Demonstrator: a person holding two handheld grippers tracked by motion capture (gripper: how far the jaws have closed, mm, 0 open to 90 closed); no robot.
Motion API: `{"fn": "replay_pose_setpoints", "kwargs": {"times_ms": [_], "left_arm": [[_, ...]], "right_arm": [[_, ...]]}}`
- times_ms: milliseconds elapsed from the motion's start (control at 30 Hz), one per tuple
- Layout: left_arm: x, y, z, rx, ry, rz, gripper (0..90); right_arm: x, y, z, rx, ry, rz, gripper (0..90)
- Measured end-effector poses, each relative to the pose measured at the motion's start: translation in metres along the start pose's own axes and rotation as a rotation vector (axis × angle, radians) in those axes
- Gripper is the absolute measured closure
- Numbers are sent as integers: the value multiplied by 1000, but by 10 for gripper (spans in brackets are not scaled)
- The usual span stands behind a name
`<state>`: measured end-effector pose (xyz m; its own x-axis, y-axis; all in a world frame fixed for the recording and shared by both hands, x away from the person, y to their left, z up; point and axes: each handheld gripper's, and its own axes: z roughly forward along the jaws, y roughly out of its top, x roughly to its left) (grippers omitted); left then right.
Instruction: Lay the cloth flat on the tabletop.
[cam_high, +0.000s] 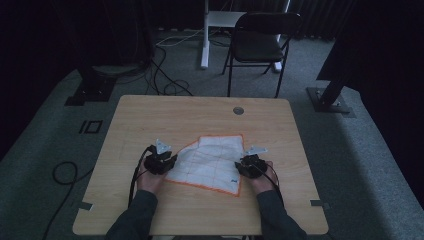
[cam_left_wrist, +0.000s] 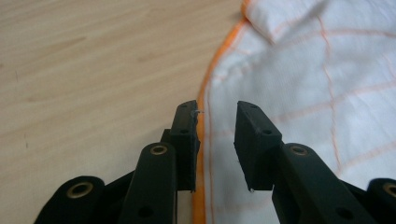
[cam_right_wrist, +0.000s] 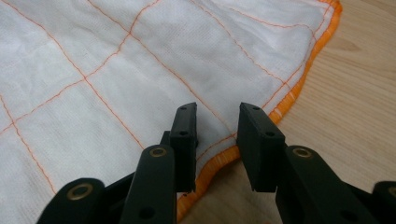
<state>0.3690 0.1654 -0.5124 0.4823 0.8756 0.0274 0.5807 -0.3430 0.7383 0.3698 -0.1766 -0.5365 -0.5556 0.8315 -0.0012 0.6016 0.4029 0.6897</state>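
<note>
Cloth (cam_high: 210, 162), white with an orange grid and orange hem, lay spread on the wooden table (cam_high: 150, 115), toward the near half, its far-left corner folded over onto itself. Left gripper (cam_high: 161, 161) sat at the cloth's left edge; in the left gripper view its jaws stood narrowly apart, straddling the orange hem (cam_left_wrist: 201, 140), one jaw over bare wood just beside the cloth and the other over the fabric, nothing clamped between them. Right gripper (cam_high: 250, 165) sat at the cloth's right edge near the near-right corner; in the right gripper view its jaws were likewise a narrow gap apart over the hem (cam_right_wrist: 219, 158), with no fabric pinched. Judgement: both grippers looked poised to take the two side edges, probably for a fold or a lift. Risks: the hem lay flat on the wood, so a jaw could slide over it and close on nothing; a shallow bite on the hem alone could slip out under tension; uneven timing between sides could drag the cloth askew; the folded far-left corner could carry through into any fold.
</note>
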Motion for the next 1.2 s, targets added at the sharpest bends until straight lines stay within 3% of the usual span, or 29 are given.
{"fn": "replay_pose_setpoints", "kwargs": {"times_ms": [267, 467, 700, 967, 1200], "left_arm": [[2, 19, 19, 2, -3, -9, 661], [-1, 34, 44, 33, 4, -13, 646], [-4, 36, 64, 78, 14, -15, 692], [-4, 33, 66, 91, 32, -16, 798], [8, 26, 59, 85, 59, -51, 809]], "right_arm": [[4, -4, -2, -13, -19, -2, 686], [4, -5, -2, -20, -22, 8, 687], [4, -6, -2, -27, -21, 8, 687], [4, -7, -2, -30, -21, 8, 687], [4, -7, -2, -31, -19, 7, 687]]}}
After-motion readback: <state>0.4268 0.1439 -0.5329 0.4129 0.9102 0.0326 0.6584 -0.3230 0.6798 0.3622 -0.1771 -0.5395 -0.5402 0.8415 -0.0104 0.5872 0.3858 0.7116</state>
